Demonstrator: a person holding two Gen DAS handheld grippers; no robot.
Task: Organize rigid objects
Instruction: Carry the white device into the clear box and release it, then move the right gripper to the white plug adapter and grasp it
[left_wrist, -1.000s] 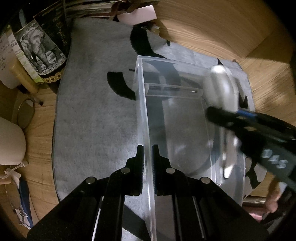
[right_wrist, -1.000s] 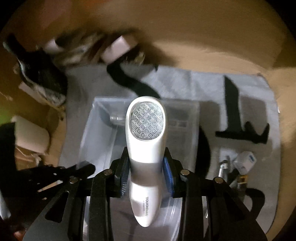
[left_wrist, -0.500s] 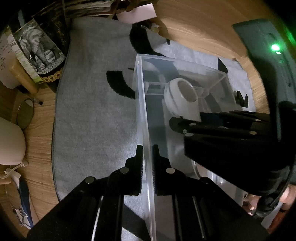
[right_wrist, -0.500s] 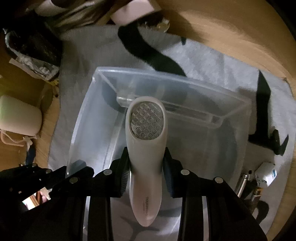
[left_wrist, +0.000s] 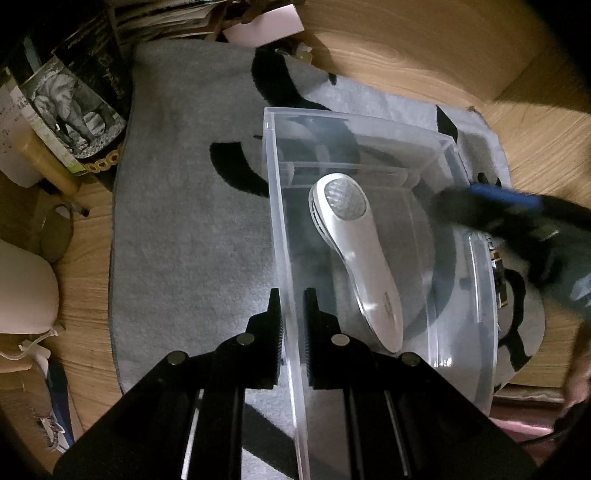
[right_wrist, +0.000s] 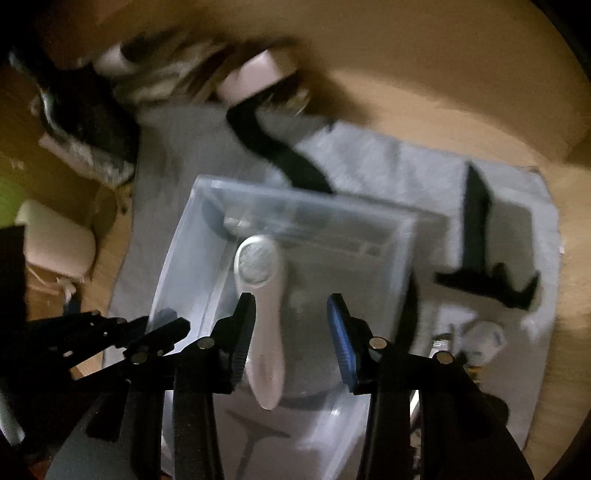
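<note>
A clear plastic box (left_wrist: 369, 125) (right_wrist: 207, 236) stands on a grey mat. A white handheld device (left_wrist: 354, 251) (right_wrist: 264, 314) lies inside it on the bottom. My left gripper (left_wrist: 293, 306) is shut on the box's left wall. My right gripper (right_wrist: 291, 325) is open and empty, raised above the box with the device below and between its fingers. In the left wrist view the right gripper (left_wrist: 491, 210) is a blur over the box's right side.
The grey mat (left_wrist: 184, 229) with black shapes lies on a wooden floor. Books and papers (left_wrist: 74, 103) lie at the far left. A white rounded object (left_wrist: 22, 291) sits left. Small items (right_wrist: 480, 339) lie on the mat right of the box.
My right gripper lowered the white device into the box, opened and let it go, then pulled back up and to the right. The left gripper kept its hold on the wall.
</note>
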